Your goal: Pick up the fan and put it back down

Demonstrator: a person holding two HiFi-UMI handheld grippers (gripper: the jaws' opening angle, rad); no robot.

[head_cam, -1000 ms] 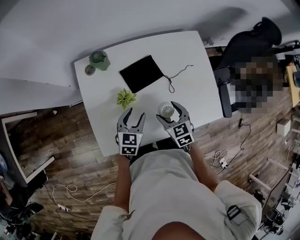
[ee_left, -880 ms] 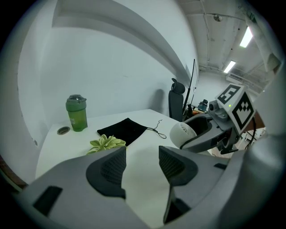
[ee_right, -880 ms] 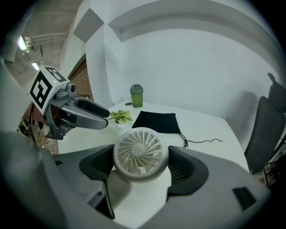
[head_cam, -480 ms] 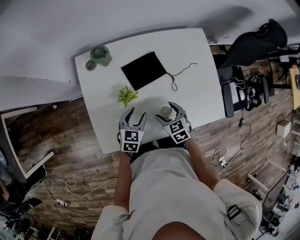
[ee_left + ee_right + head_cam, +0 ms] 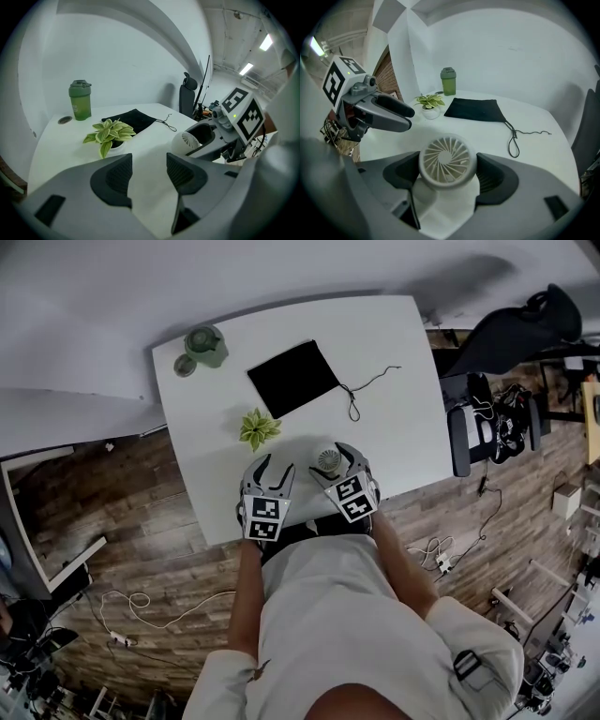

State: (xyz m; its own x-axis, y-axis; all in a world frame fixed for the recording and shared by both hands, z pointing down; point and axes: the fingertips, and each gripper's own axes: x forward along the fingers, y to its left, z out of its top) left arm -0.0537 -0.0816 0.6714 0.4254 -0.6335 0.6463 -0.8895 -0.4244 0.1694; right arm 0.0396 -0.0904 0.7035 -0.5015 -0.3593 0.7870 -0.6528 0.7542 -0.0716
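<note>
A small round white fan (image 5: 447, 160) stands between the jaws of my right gripper (image 5: 447, 174), which is shut on it from both sides, grille facing the camera. In the head view the fan (image 5: 327, 461) and right gripper (image 5: 330, 457) are low over the near part of the white table (image 5: 394, 362). The left gripper view shows the fan (image 5: 186, 142) just right of centre. My left gripper (image 5: 277, 465) hovers beside it to the left, open, with nothing between its jaws (image 5: 149, 171).
A small potted plant (image 5: 259, 427) sits just beyond the left gripper. Farther back lie a black pouch (image 5: 292, 379) with a loose cord (image 5: 361, 395) and a green bottle (image 5: 204, 345) with its lid (image 5: 184, 365) beside it. An office chair (image 5: 506, 334) stands right of the table.
Both grippers have sunk toward the table, the right one carrying the fan down with it. The jaws stand as before.
</note>
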